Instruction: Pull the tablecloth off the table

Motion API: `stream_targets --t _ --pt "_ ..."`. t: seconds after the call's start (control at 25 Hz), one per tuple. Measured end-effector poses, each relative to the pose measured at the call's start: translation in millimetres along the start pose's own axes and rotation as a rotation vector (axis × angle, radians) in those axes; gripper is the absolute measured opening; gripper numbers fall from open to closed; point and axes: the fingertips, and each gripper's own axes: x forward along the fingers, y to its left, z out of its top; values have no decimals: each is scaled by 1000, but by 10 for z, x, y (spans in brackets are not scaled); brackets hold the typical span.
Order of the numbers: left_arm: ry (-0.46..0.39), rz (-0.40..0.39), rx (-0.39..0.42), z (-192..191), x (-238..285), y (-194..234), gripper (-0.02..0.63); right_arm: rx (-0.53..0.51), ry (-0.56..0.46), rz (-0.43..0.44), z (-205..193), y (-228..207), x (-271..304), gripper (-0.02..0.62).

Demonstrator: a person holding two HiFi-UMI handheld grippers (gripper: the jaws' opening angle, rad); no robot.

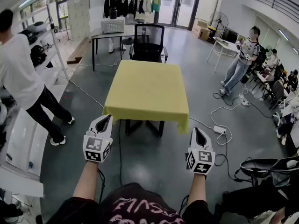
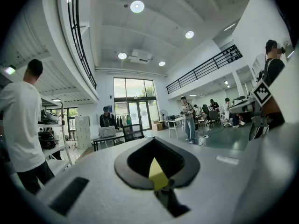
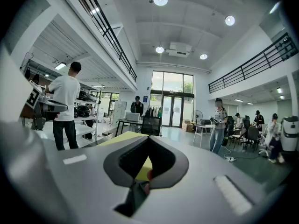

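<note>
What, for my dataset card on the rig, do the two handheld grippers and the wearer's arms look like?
The left gripper and right gripper are pale grey teardrop shells with a black-lined hollow, each carrying a white cube of black square markers. Forearms are bare, no sleeves showing; the person wears a dark top with pink lettering.

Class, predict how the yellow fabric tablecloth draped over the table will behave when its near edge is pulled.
Probably floppy: the yellow fabric tablecloth droops over the edges, corners hanging. Likely light and thin, since it lies flat. Nothing stands on it, so it should slide off freely.
</note>
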Motion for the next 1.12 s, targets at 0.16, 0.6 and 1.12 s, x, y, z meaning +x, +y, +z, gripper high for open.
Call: stream_targets --t 0.16,0.6,1.12 --pt "3 0 5 -21 17 -80 6 -2 -2 6 -36 -59 -3 12" --pt "23 -23 11 -100 -6 -264 6 -10 -30 11 -19 -65 -62 12" --pt "54 -10 3 -173 46 -726 6 -19 -10 54 -239 -395 -139 12"
